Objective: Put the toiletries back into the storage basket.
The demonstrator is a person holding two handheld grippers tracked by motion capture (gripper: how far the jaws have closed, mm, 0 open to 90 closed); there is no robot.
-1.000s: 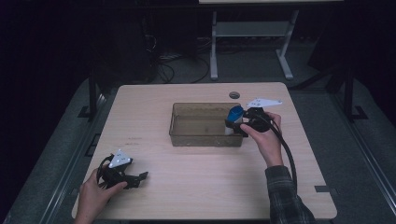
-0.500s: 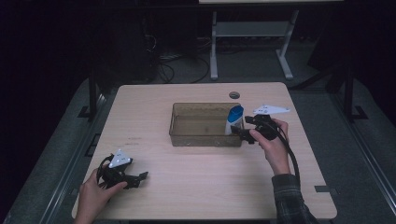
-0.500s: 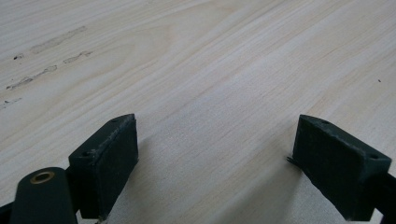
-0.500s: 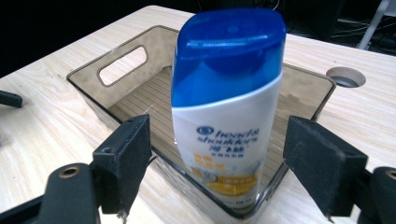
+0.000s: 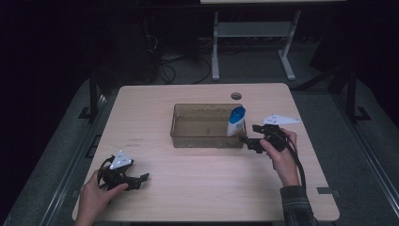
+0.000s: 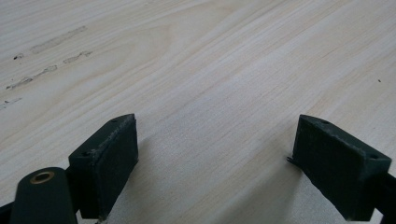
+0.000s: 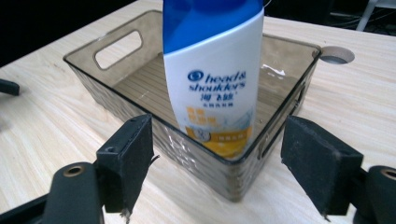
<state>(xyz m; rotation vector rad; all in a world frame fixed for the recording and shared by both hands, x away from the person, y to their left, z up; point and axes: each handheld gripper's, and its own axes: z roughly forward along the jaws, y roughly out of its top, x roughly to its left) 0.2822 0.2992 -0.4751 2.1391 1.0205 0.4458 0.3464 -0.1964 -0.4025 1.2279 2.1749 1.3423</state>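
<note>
Near left: left gripper (image 5: 141,178) rests on bench (image 5: 197,188), fingers (image 6: 109,154) wide, nothing betw. them. Mid right: right gripper (image 5: 245,142), fingers (image 7: 128,158) wide, just outside bin (image 5: 181,136). Shampoo bottle (image 5: 235,121) stands upright in bin's right end, w/ blue cap up.

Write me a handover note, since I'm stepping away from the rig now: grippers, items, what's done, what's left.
Right gripper: jaws open, empty, just outside the bin's right end.
Left gripper: jaws open, empty, resting on the table at front left.
Shampoo bottle: upright inside the clear bin, at its right end.
Done: bottle placed and released.
Left: probably just pull the right gripper clear.
</note>
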